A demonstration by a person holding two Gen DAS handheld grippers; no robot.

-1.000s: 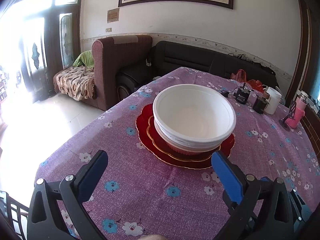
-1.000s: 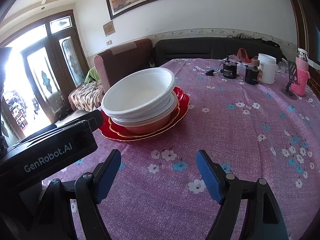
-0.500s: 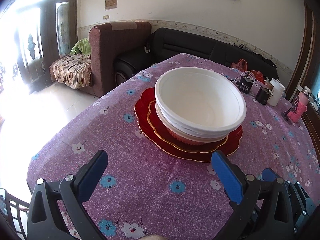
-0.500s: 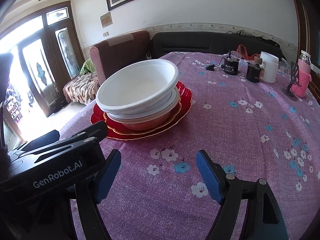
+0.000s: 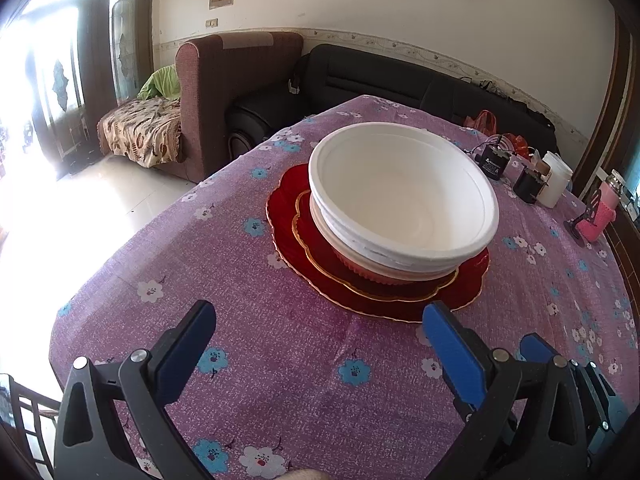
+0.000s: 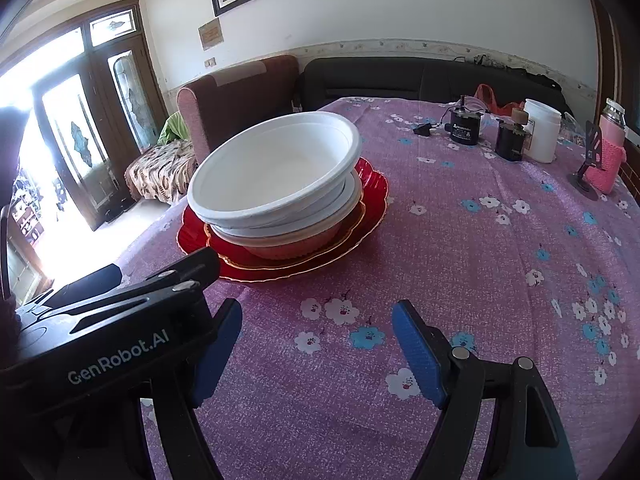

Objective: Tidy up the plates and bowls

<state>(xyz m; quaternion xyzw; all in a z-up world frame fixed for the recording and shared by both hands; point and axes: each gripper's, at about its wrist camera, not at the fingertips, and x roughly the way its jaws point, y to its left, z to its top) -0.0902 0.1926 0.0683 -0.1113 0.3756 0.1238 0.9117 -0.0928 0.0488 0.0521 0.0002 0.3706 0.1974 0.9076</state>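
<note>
A stack of white bowls (image 5: 404,196) (image 6: 276,172) over a pinkish ribbed bowl rests on two nested red plates (image 5: 288,216) (image 6: 372,188) with gold rims, on a purple flowered tablecloth. My left gripper (image 5: 318,320) hovers open above the cloth, just short of the plates' near rim, nothing between its blue pads. My right gripper (image 6: 316,320) is open too, empty, nearer the table's front and right of the stack. The left gripper's black body (image 6: 116,332) fills the lower left of the right wrist view.
At the table's far right stand a white jar (image 6: 542,130), two small black devices (image 6: 464,122), a phone stand and a pink-sleeved bottle (image 6: 608,152). A brown armchair (image 5: 232,80) and black sofa lie beyond the table's far edge; its left edge drops to a tiled floor.
The stack sits a little lower and larger in both views as the grippers tip down slightly. Both stay open and empty; nothing on the table has moved.
</note>
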